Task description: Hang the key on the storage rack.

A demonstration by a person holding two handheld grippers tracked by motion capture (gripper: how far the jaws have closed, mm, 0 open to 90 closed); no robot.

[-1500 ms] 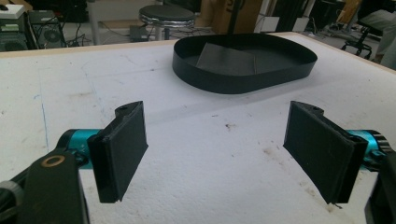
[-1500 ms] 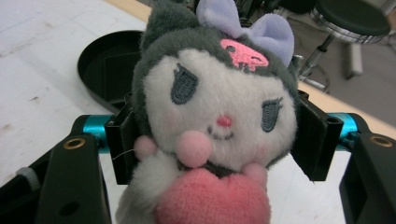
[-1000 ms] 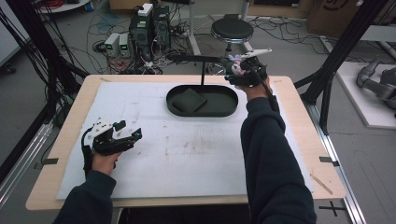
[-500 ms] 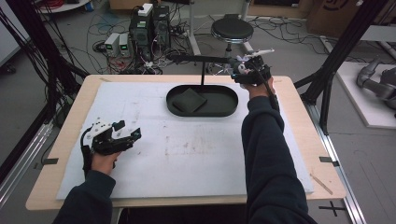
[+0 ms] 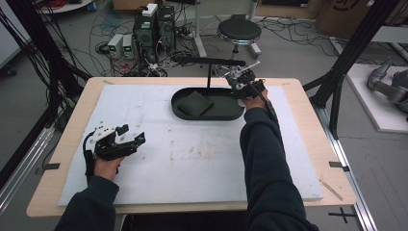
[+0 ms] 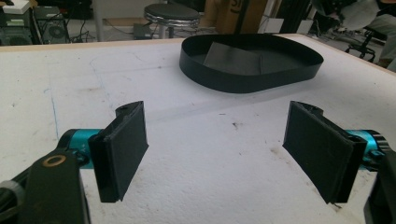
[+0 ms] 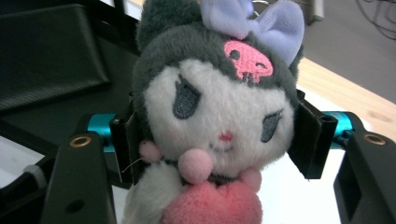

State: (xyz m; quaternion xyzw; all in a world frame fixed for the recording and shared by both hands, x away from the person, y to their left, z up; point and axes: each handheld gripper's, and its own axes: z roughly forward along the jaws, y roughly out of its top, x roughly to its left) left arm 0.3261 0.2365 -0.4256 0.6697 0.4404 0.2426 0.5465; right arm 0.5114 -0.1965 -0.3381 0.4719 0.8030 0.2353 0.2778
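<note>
Right gripper view — plush doll [image 7: 215,116] wedged between fingers [image 7: 122,140].

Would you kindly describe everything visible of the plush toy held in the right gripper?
The soft plush doll has a white face under a dark grey hood, a lilac bow, a pink skull patch, stitched grey eyes, pink nose, pink pompoms and a pink lower body. It faces the camera upright, squeezed at both cheeks by the right gripper, above the black oval tray.

Left tongs [image 6: 215,149] agape; right tongs [image 7: 217,135] clamped, arm outstretched
</note>
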